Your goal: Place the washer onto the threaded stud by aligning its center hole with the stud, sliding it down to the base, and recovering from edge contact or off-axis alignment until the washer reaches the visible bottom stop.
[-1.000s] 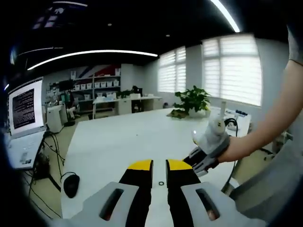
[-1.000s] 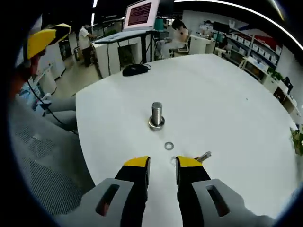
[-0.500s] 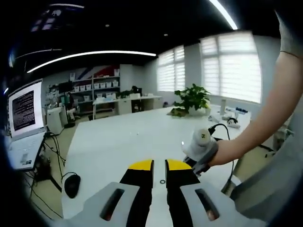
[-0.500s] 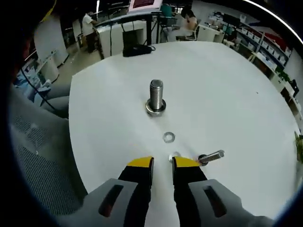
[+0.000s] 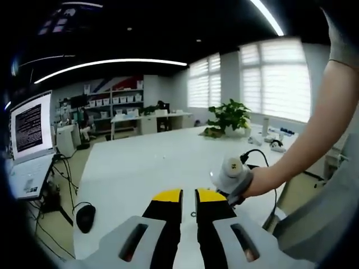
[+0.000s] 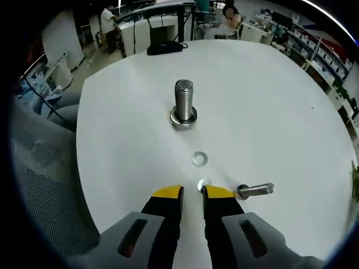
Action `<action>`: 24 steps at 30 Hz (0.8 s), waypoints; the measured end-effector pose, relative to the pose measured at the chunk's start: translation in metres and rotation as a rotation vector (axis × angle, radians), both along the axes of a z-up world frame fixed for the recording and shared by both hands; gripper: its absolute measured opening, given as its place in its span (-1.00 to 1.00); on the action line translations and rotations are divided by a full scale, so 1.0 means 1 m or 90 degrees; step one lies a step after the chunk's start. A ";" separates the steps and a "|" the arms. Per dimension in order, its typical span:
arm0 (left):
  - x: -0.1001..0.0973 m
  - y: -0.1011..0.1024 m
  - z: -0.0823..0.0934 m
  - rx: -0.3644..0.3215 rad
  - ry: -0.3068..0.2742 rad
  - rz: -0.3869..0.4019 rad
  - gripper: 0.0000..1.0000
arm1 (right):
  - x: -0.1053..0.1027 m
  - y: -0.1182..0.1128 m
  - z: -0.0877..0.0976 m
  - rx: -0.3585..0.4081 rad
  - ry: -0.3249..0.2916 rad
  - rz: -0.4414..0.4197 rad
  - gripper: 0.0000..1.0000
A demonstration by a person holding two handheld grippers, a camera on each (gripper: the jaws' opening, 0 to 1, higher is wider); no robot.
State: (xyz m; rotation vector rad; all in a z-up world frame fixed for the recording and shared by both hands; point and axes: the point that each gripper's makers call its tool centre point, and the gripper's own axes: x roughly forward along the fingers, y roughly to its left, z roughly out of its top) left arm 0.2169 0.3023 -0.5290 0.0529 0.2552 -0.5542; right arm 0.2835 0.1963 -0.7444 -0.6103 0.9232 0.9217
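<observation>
Right gripper view: the right gripper (image 6: 192,192), its yellow-tipped black jaws nearly together with only a narrow gap and nothing clamped between them, hung low over the round white table (image 6: 291,117). 1 upright threaded steel stud (image 6: 183,102) stood on its wide base near the table's middle. 1 small flat silvery metal washer (image 6: 198,158) lay flat on the table between the stud and the jaw tips, apart from both. A 2nd small silvery piece (image 6: 203,184), possibly another washer, showed at the jaw tips, too hidden to identify. 1 loose steel bolt (image 6: 255,190) lay on its side just beside the right jaw.

Left gripper view: the left gripper (image 5: 189,196), jaws likewise nearly closed and empty, pointed across the table; 1 small ring (image 5: 193,213) showed in the gap.

The washer would likely prove light, rigid, thin and slippery, lying flush and thus hard to lift; a pinch across its outer rim, leaving the hole free, appeared best.
</observation>
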 end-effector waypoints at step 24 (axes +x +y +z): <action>-0.002 0.000 -0.001 -0.009 0.008 -0.002 -0.91 | 0.006 0.002 -0.001 -0.023 0.009 -0.015 -0.87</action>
